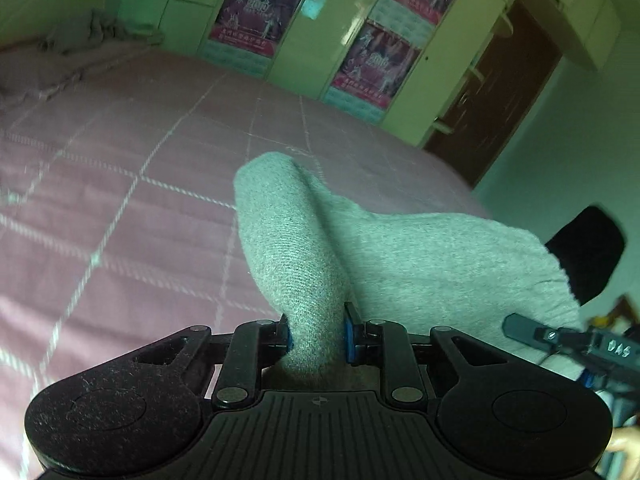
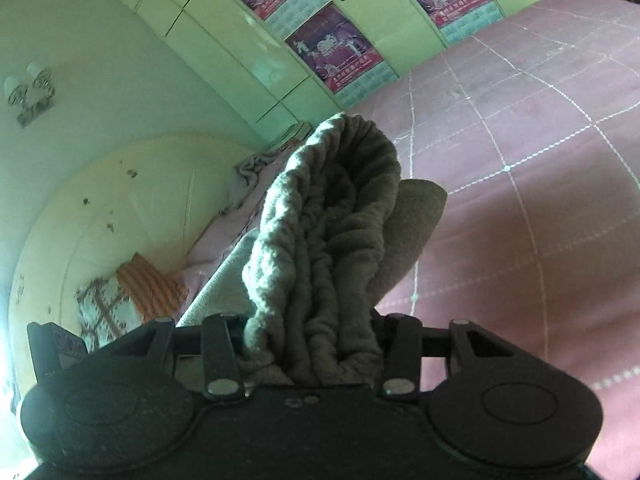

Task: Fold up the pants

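Note:
The grey knit pants (image 1: 400,248) hang in the air above the pink bed (image 1: 132,208). My left gripper (image 1: 318,338) is shut on a thick fold of the grey cloth, which bulges up between its blue pads. My right gripper (image 2: 312,344) is shut on the gathered, ribbed waistband of the pants (image 2: 324,232), which stands up bunched between the fingers and hides them. The right gripper also shows at the right edge of the left wrist view (image 1: 560,340).
The pink quilted bedspread (image 2: 540,200) with white stitched lines spreads below both grippers. A crumpled grey cloth (image 1: 88,32) lies at the bed's far end. A pale wardrobe with posters (image 1: 376,64) and a brown door (image 1: 496,92) stand behind. A headboard (image 2: 100,208) and pillows are at left.

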